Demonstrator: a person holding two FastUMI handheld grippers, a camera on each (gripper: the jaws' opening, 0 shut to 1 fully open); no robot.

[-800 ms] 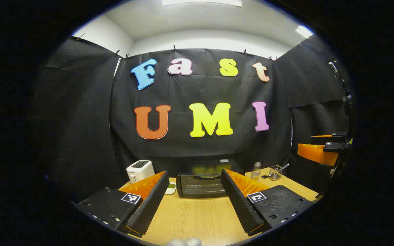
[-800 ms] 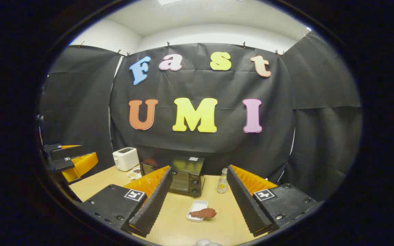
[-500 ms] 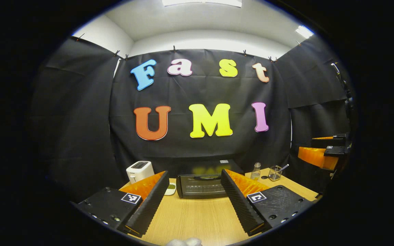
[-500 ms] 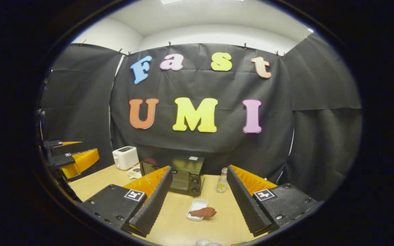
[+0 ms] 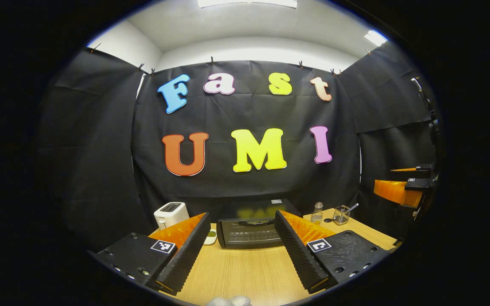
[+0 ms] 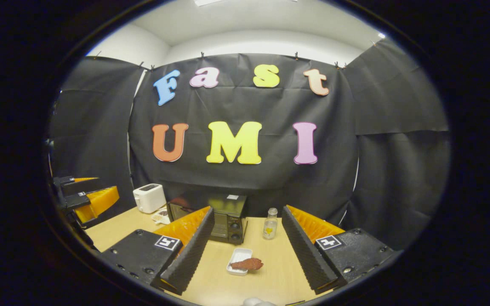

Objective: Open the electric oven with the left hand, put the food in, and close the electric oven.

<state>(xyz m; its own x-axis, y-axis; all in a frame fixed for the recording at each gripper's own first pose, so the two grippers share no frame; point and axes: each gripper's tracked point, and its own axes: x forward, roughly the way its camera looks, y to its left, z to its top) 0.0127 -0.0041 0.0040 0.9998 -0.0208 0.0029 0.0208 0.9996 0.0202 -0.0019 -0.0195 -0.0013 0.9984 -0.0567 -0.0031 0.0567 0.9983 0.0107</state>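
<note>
A black electric oven [image 5: 249,231] stands at the back of the wooden table [image 5: 240,272], door shut, its handle along the top of the door. My left gripper [image 5: 240,250] hangs open in front of it, well short of the door, with nothing between its fingers. In the right gripper view the oven [image 6: 228,219] sits behind the left finger. A brown piece of food [image 6: 247,264] lies on a small white tray [image 6: 237,267] in front of it. My right gripper [image 6: 247,255] is open above the table, the food lying between its fingers but farther off.
A white toaster [image 5: 170,213] stands left of the oven with a small dish [image 5: 211,236] beside it. A clear bottle [image 5: 317,212] and a glass with a spoon [image 5: 342,214] stand to the right. The other gripper shows at the right edge [image 5: 402,189] and at the left edge [image 6: 85,199].
Both views have shifted slightly, so the scene sits a little to the left in each. Both grippers stay open and nothing on the table has moved.
</note>
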